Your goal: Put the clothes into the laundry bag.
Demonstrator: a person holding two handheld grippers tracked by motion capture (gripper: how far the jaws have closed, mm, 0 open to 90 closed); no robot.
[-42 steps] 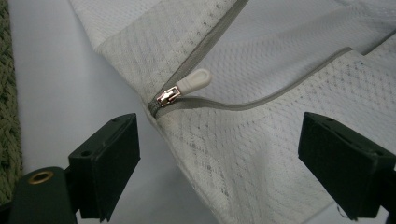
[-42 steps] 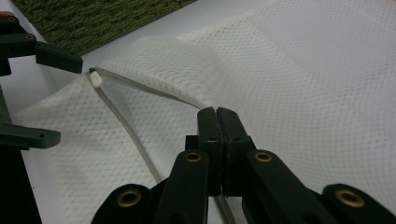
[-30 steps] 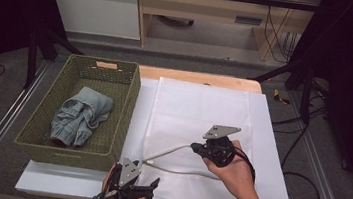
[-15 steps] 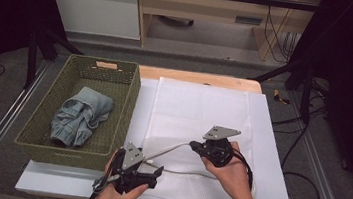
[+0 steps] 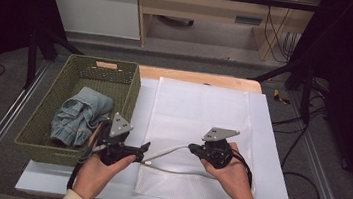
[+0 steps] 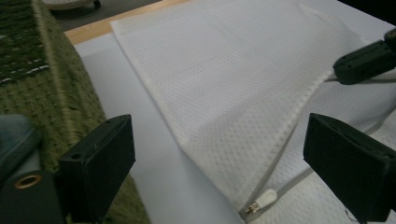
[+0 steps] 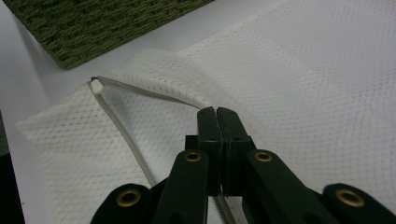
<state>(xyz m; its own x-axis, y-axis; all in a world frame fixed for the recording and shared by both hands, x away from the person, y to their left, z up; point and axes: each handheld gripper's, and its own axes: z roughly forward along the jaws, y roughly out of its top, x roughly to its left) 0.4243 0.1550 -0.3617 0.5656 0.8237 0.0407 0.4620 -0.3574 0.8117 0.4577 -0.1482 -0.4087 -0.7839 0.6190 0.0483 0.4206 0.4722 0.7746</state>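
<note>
High view: the right gripper (image 5: 193, 148), jaws pinched together on the unzipped edge of a white mesh laundry bag (image 5: 203, 112) lying on the table, lifts its mouth; the left gripper (image 5: 145, 147) hovers spread and empty near the basket (image 5: 39, 136), where denim clothing (image 5: 79, 116) awaits bagging.

Between the wide-apart black fingers (image 6: 100, 170) lies the white mesh bag (image 6: 224, 79), its zipper pull (image 6: 262, 200) near them, the green basket (image 6: 60, 93) alongside.

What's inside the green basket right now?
Inside the green basket lies a crumpled light-blue denim garment, toward its near half. The woven floor shows behind it. Whatever sits beneath the denim is covered.
</note>
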